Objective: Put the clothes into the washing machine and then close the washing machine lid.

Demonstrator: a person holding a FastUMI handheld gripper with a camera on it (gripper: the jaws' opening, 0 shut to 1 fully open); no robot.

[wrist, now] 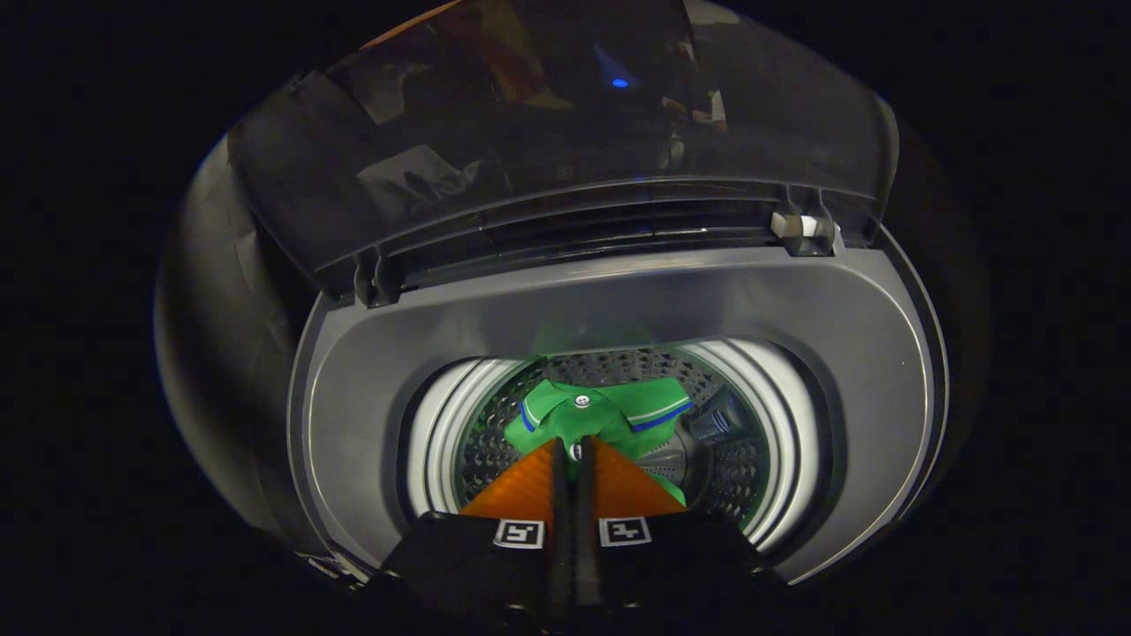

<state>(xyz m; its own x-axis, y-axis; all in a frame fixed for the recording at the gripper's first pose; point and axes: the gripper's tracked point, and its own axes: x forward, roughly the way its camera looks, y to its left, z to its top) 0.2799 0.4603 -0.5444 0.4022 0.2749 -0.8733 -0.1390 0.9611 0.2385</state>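
Green shirt point(601, 413) with blue and white trim is hanging down inside the washing machine drum point(751, 442), pinched in the gripper point(574, 452). Orange fingers point(530, 486) are squeezed nearly together on the fabric by its buttons. Washer lid point(565, 132) is tipped up at the machine's back edge, wide open.

Darkness surrounds the scene on all sides, with no wall, floor or furniture to be made out. A small blue light point(619, 83) glows at twelve o'clock, mirrored in dark glossy plastic, beside faint pale and orange reflections point(415, 177) toward eleven o'clock. Brightest illumination falls at centre.
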